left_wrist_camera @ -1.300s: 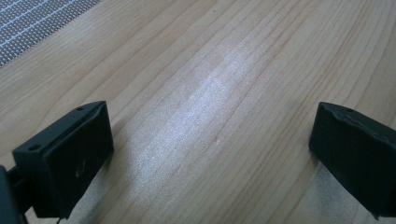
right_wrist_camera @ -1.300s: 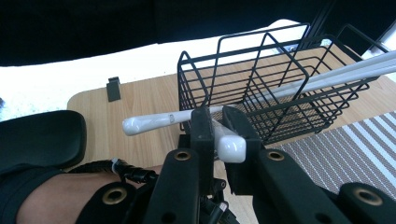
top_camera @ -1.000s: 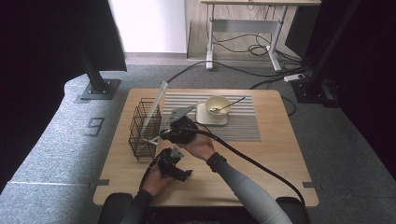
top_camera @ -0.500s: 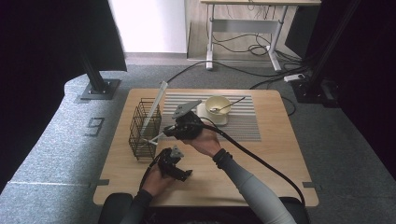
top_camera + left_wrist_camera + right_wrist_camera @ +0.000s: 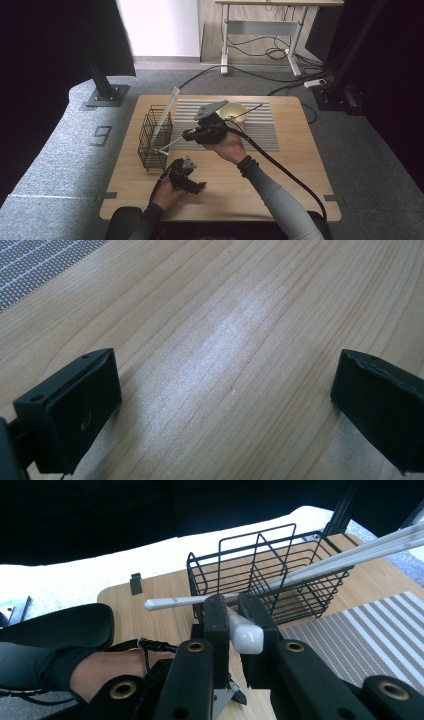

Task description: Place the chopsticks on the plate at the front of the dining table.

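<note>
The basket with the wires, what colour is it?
Black. The wire basket shows best in the right gripper view, standing on the wooden table.

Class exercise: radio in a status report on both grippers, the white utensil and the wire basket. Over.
Right gripper shut on white utensil, beside wire basket. Left gripper open, empty, over table. Second utensil leaning in basket.

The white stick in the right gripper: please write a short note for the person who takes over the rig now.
Right gripper: shut on the white stick, held level above the table, its far end pointing at the wire basket.
Left gripper: open, empty, resting low over the bare table.
Another white stick already leans upright in the basket.
A bowl with a thin utensil sits on the striped mat.
Done: one stick in the basket, the second picked up.
Left: probably put the held stick into the basket, then release it.
</note>
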Motion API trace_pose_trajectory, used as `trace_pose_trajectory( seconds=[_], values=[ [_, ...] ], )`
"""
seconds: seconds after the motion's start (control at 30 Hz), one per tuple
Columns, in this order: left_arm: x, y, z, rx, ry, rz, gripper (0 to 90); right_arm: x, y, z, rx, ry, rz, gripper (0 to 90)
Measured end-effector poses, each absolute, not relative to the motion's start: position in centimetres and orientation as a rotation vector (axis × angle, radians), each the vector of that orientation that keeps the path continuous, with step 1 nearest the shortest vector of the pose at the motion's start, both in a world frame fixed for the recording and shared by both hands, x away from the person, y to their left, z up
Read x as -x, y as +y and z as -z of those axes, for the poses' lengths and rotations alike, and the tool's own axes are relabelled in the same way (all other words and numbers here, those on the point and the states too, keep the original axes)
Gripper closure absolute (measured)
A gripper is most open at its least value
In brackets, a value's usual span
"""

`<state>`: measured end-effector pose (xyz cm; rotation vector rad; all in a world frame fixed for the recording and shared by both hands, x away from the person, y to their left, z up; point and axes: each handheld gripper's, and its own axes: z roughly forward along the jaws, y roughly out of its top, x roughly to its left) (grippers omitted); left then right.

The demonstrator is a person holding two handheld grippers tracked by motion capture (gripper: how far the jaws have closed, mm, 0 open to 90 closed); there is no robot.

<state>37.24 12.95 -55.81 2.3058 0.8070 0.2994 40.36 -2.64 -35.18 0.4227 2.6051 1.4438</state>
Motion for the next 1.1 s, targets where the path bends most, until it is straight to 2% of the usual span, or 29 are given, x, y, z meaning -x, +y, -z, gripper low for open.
trace_pose_trajectory(
  seconds=[0.7,1.1],
  values=[
    [-37.3,12.9,55.8,-2.305,0.807,-0.3,0.0,-39.8,-7.3,31.5,-0.476,2.501,-1.459,82.7],
    [-37.3,13.0,55.8,-2.303,0.803,-0.294,0.0,-39.8,-10.7,31.7,-0.541,2.46,-1.446,82.8]
  ],
)
